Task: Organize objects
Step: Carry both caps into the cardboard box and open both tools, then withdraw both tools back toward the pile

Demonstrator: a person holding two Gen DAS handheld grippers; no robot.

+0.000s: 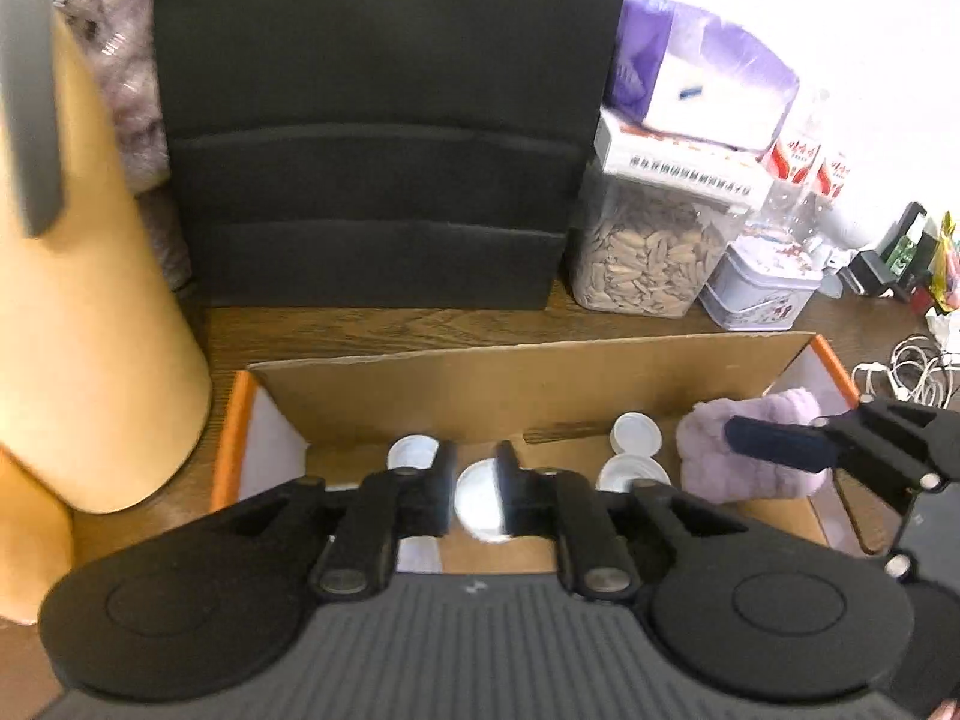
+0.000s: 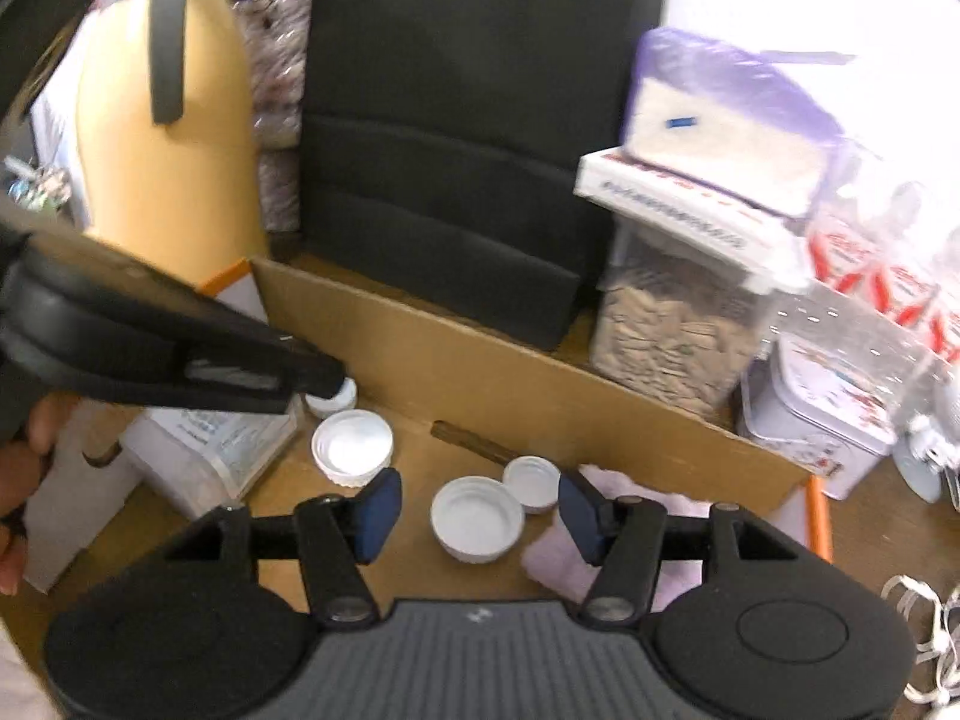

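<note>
An open cardboard box holds several white lids and a lilac fluffy cloth. My left gripper hangs over the box with its jaws a small way apart; a white lid shows in the gap, and I cannot tell if it is gripped. In the right wrist view my right gripper is open above the box floor, with a large white lid and a smaller lid lying between its fingers. Another lid lies to the left. The cloth lies under the right finger.
Behind the box stand a black paper bag, a tall yellow container, a clear jar of seeds with a packet on top, and a small tin. White cables lie at the right. A white packet sits in the box's left end.
</note>
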